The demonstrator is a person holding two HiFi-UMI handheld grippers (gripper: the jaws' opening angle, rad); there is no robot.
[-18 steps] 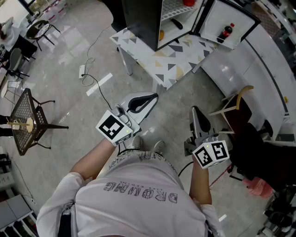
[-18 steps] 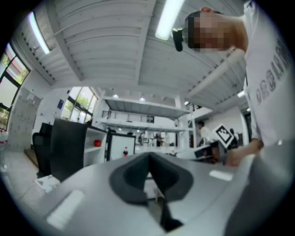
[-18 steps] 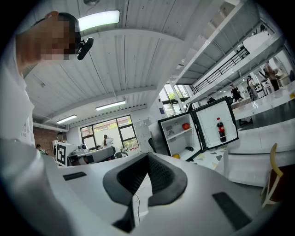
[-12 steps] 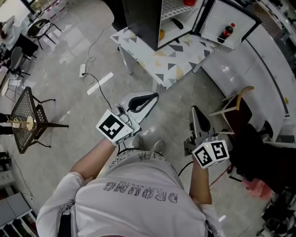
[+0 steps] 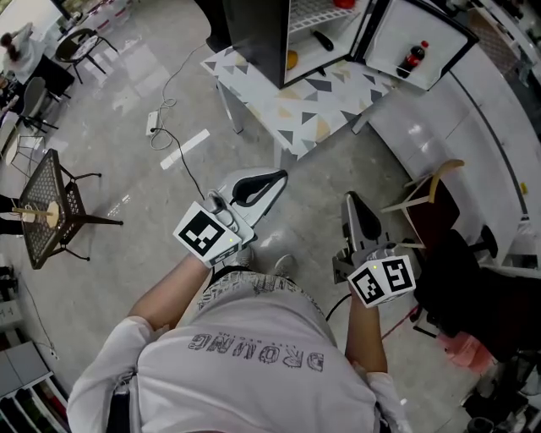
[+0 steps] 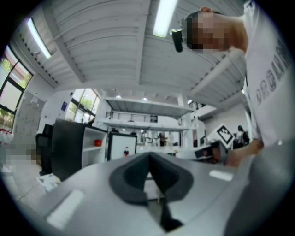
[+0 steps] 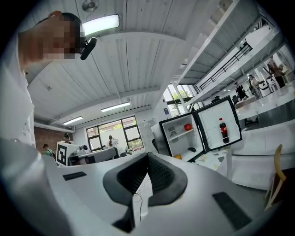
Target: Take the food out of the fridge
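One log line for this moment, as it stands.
phase: standing short of fridge | left hand-held gripper: shut, empty | right hand-held gripper: shut, empty | door: open | bottle: in door

"How much of the fridge (image 5: 254,34) shows from the head view?"

"The top edge cuts it off, and the red thing (image 5: 342,3) on its upper shelf too. The dark item (image 5: 323,41) below is too small to name. The orange one (image 5: 291,59) is half hidden by the fridge's wall."

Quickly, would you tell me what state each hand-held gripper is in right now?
Left hand-held gripper: closed, empty.
Right hand-held gripper: closed, empty.
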